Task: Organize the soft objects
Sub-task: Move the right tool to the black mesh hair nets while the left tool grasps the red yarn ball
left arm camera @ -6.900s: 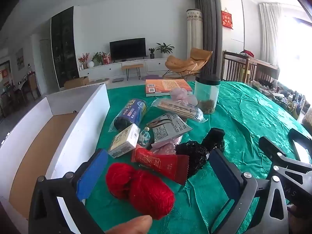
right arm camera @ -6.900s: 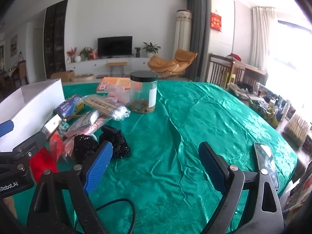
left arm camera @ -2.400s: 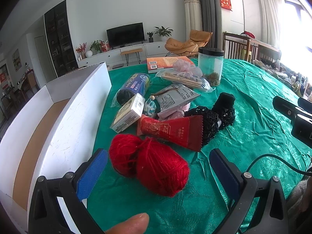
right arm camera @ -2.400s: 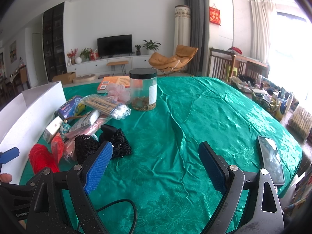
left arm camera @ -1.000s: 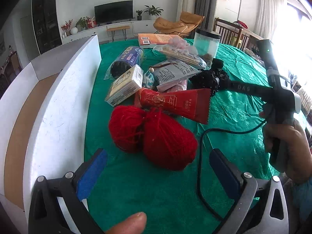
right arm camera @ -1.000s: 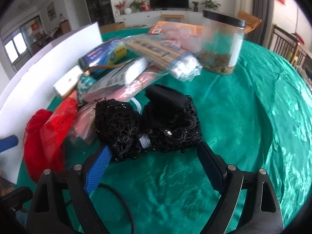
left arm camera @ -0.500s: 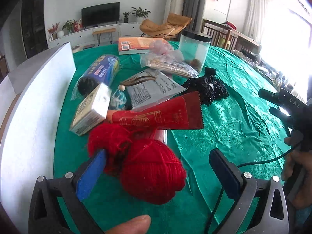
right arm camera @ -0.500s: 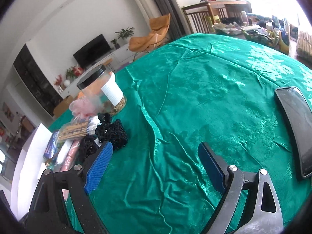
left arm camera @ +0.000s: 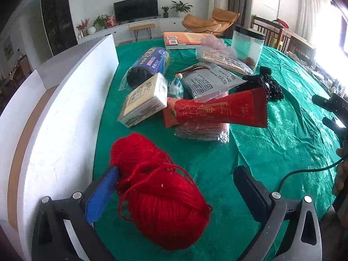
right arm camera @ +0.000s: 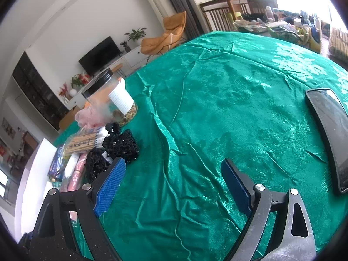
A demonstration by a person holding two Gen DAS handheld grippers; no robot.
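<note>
A red yarn skein [left arm camera: 161, 193] lies on the green tablecloth [left arm camera: 282, 134] between the fingers of my left gripper [left arm camera: 174, 193]. The gripper is open; its left pad touches the yarn, the right pad stands apart. A black beaded knit piece [left arm camera: 264, 86] lies farther back right; it also shows in the right wrist view [right arm camera: 118, 150]. A pink mesh puff [right arm camera: 88, 114] sits by the jar. My right gripper [right arm camera: 174, 187] is open and empty above bare cloth, right of the black knit piece.
A white cardboard box [left arm camera: 61, 117] stands along the left. A red pouch [left arm camera: 219, 109], tissue pack [left arm camera: 144, 100], blue roll [left arm camera: 150, 65], grey packet [left arm camera: 209, 79], chopstick bag [left arm camera: 226, 62], clear jar [left arm camera: 248, 45] and book [left arm camera: 184, 40] crowd the middle. A phone [right arm camera: 330, 134] lies at right.
My left gripper has moved forward so the red yarn now sits deeper between its fingers. My right gripper has barely moved and stays over the bare cloth.
</note>
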